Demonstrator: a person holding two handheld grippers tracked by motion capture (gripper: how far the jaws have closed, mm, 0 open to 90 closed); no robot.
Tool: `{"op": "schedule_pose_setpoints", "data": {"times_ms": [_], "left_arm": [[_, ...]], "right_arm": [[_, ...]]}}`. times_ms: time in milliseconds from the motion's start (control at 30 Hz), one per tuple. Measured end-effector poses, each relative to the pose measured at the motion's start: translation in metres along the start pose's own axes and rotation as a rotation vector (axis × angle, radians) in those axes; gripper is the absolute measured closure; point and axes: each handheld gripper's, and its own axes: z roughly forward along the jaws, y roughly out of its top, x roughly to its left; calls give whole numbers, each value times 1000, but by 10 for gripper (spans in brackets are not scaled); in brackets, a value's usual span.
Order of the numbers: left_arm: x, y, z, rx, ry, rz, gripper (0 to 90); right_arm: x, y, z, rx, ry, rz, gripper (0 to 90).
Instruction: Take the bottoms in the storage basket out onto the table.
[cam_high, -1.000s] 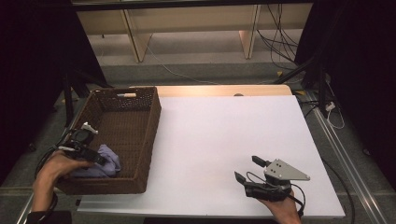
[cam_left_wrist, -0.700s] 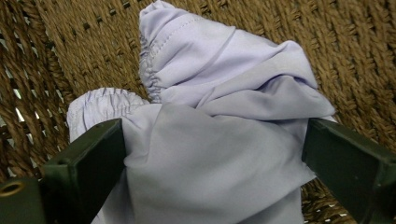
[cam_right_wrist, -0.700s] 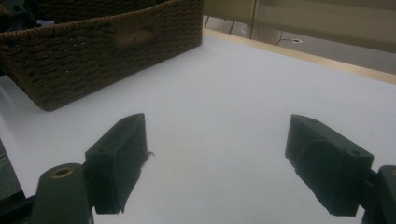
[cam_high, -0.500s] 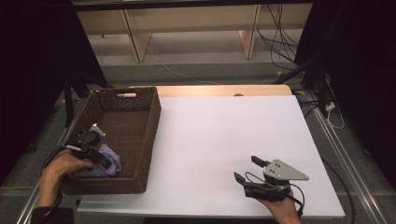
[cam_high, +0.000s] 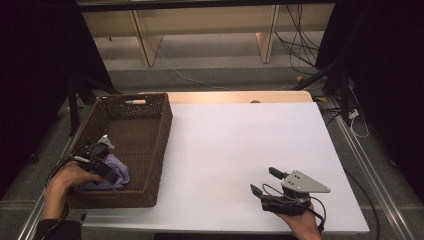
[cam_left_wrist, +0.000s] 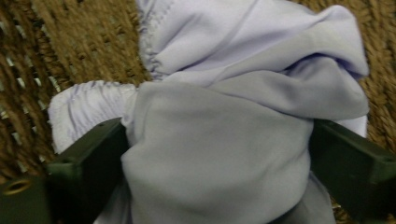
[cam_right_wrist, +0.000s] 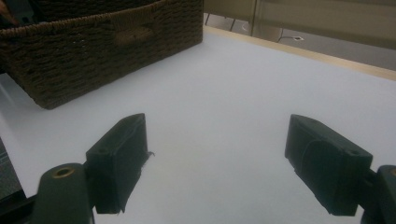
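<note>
— Jaws on the left gripper (cam_high: 107, 170): how do they stand?

— Wide, one on each side of a bunched lilac cloth (cam_left_wrist: 224, 140); in the left gripper view the fabric fills the whole gap and presses against both inner faces, so the cloth is gripped; the jaws have just been closing a little further on it.

— Where is the cloth?

— Inside the brown wicker basket (cam_high: 145, 130), down at its near end, close to the person's side; the woven bottom shows around the fabric in the left gripper view; a gathered, stitched hem sticks out past one jaw.

— And the left hand (cam_high: 67, 177)?

— It reaches over the basket's near left corner, gripper tilted down into it.

— The right gripper (cam_high: 265, 182)?

— Its jaws are spread wide with nothing between them, just white bench (cam_high: 240, 145) under them in the right gripper view; it sits low at the near right part of the bench, well apart from the basket, aimed toward the basket's side wall.

— Anything else in the basket?

— A small pale object lies by its far rim; too small to tell what it is.
</note>
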Motion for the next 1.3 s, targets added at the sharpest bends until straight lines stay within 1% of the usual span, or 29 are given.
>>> {"op": "schedule_pose_setpoints", "data": {"times_ms": [33, 67, 100, 167, 267, 400, 467, 500, 600, 700, 767, 867, 967, 1000, 1033, 1067, 1100, 1133, 1200, 1267, 1300], "left_arm": [[1, 0, 0, 3, 6, -6, 122], [1, 1, 0, 2, 15, -14, 182], [2, 1, 0, 1, 20, -21, 182], [2, 1, 0, 0, 32, -25, 247], [3, 1, -1, -9, 65, -39, 419], [4, 1, -1, -19, 65, -40, 621], [4, 1, -2, -31, 65, -43, 639], [4, 0, -3, -34, 64, -36, 657], [5, 0, -6, -71, 68, -43, 690], [5, -2, -13, -128, 61, -44, 696], [5, -2, -21, -179, 57, -52, 696], [1, -2, -32, -251, 20, -40, 695], [-2, -1, -42, -320, 19, -39, 695], [-3, -1, -44, -345, 12, -38, 695], [-4, -1, -47, -365, -6, -35, 695], [-4, -2, -49, -379, -22, -31, 694], [-5, -2, -51, -405, -33, -37, 694], [-6, -2, -53, -423, -39, -41, 693], [-8, -2, -57, -449, -41, -35, 693], [-10, -2, -60, -476, -52, -33, 692], [-10, -2, -62, -496, -60, -37, 692]], "right_arm": [[0, 0, 0, -2, -5, 0, 222], [0, 0, 0, -1, -2, 2, 223], [0, 0, 0, -1, -2, 2, 223], [0, 0, 0, -2, -5, 2, 223], [0, 0, -1, 0, -3, 0, 223], [0, 0, -1, 3, -3, -1, 225], [0, 0, -1, 3, -3, 1, 225], [0, 0, -1, 1, -5, 3, 226], [0, 0, 0, 1, -7, 5, 228], [0, 1, -1, 3, -8, 8, 229], [0, 1, 0, 3, -9, 7, 229], [-1, 1, -1, 1, -12, 6, 230], [0, 1, -1, -2, -13, 6, 230], [-1, 1, -1, -3, -14, 6, 230], [-1, 1, -1, -5, -15, 8, 230], [-1, 1, -1, -7, -15, 9, 230], [-1, 1, -1, -5, -17, 12, 230], [-1, 1, -2, -2, -13, 11, 230], [-1, 1, -2, -6, -18, 13, 231], [-2, 1, -2, -9, -14, 13, 231], [-1, 1, -2, -7, -20, 13, 231]]}}
